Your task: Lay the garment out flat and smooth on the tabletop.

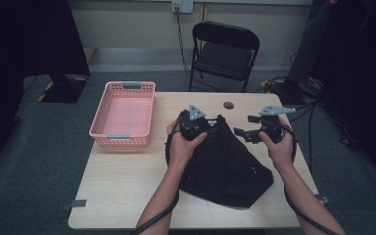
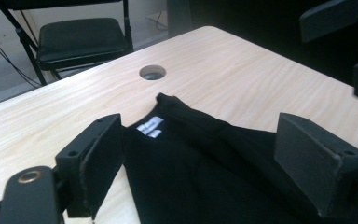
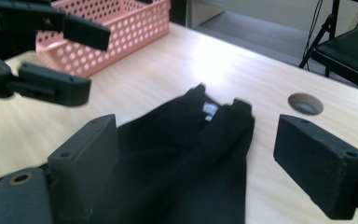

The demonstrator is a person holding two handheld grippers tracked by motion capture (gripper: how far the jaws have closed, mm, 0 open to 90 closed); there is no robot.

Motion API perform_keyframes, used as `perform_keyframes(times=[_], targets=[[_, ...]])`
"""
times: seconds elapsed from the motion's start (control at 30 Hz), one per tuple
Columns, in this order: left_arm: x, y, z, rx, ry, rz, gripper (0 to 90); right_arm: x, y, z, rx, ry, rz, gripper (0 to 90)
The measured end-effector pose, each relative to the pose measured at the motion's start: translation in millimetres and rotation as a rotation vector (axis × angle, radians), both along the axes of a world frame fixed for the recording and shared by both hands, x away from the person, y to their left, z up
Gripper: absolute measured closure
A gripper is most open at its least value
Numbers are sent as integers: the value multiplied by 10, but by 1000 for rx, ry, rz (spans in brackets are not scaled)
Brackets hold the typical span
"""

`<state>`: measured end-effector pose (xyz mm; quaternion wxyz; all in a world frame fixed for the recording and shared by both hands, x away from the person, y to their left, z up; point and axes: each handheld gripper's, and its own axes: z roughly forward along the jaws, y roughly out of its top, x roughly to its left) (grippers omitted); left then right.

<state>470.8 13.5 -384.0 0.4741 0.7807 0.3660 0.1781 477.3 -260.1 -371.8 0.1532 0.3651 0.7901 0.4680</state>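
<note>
Both the left hand-held gripper (image 2: 200, 158) and the right hand-held gripper (image 3: 209, 163) gape wide, holding nothing, above the black garment (image 1: 223, 164) lying folded on the counter (image 1: 122, 186). It looks light, limp and floppy; pinching its collar edge (image 2: 165, 100) seems best.

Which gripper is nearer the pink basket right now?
Left. The left gripper hangs over the black garment, just right of the pink basket. The right gripper is farther right, beyond the garment's top edge.
</note>
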Motion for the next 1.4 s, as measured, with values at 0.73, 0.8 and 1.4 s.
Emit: perform_keyframes(times=[0.73, 0.8, 1.4], targets=[[-727, 141, -201, 34, 13, -112, 160, -783, -107, -192, -106, -9, 53, 124], [-776, 152, -243, 37, 21, -118, 160, -834, -116, -227, -116, -7, 61, 124], [-1088, 388, -595, 50, 61, -132, 160, -1144, -284, -581, -143, 37, 84, 122]])
